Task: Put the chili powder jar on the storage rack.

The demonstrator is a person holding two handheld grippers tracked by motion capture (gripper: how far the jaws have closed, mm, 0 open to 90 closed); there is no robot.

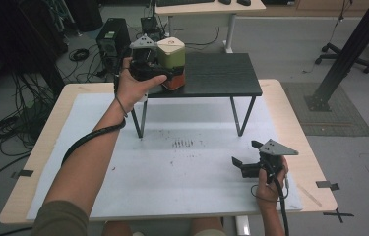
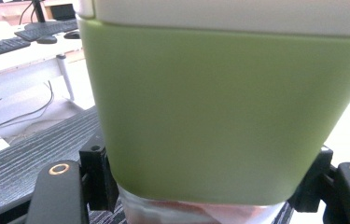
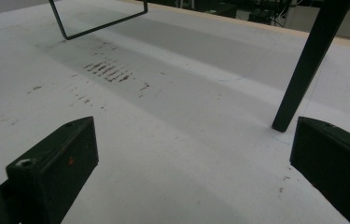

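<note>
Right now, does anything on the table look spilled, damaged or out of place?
Only the white mat looks off: a patch of dark scuff marks stains it in front of the black stand. Nothing is spilled, and the green container stands upright on the stand.

Green container (image 2: 228, 107) — top cut off, base blurred.

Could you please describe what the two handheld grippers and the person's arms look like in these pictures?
Both the left gripper and the right gripper are black, with blocky jaws, brass-coloured screw rings and a grey three-cornered plate on top. A black cable trails from each along the forearm. The person wears an olive-green short sleeve; the forearms are bare.
</note>
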